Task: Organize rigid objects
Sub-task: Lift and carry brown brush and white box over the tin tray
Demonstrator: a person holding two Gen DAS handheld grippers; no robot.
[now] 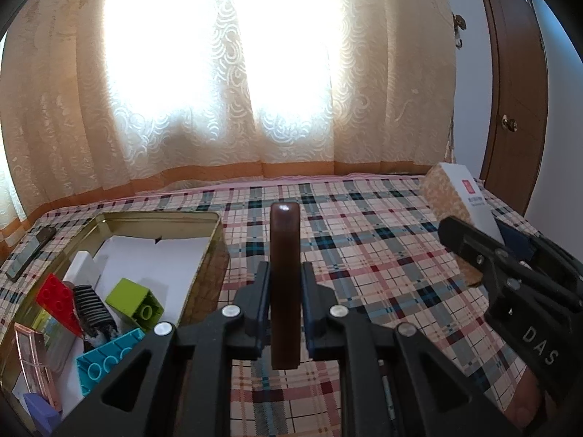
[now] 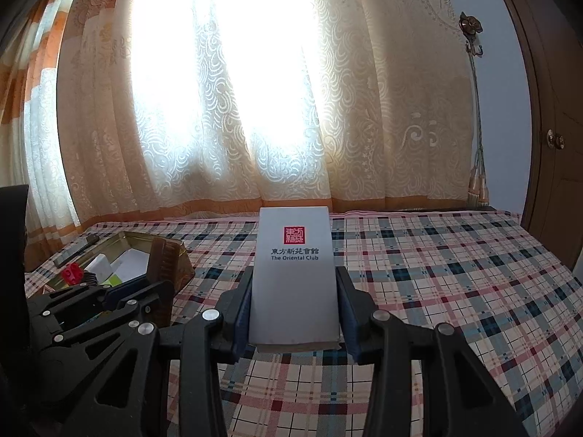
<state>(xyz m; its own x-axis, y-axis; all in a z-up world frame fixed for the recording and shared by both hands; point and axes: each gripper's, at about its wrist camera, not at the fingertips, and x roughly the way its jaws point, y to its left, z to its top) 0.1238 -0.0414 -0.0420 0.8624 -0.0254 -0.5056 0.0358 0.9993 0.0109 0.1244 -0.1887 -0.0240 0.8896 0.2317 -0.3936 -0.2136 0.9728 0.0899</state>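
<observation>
Tin [image 1: 215, 240] lies at ten o'clock of the left claw [image 1: 285, 302], nearer it than the right claw [image 2: 293, 313], each clamped on a load: upright brown comb [image 1: 285, 284], white box [image 2: 294, 276].

Place: a home bedroom
Window: patterned lace curtains [image 2: 233, 116], backlit
Bed: plaid cloth cover [image 2: 437, 273]
Door: brown wood with round knob [image 1: 509, 123]
Wall: tasselled curtain tie-back [image 2: 477, 167]

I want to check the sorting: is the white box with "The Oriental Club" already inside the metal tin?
No, the white box is held between the pads of the right hand-held gripper above the plaid cloth, away from the metal tin.
</observation>
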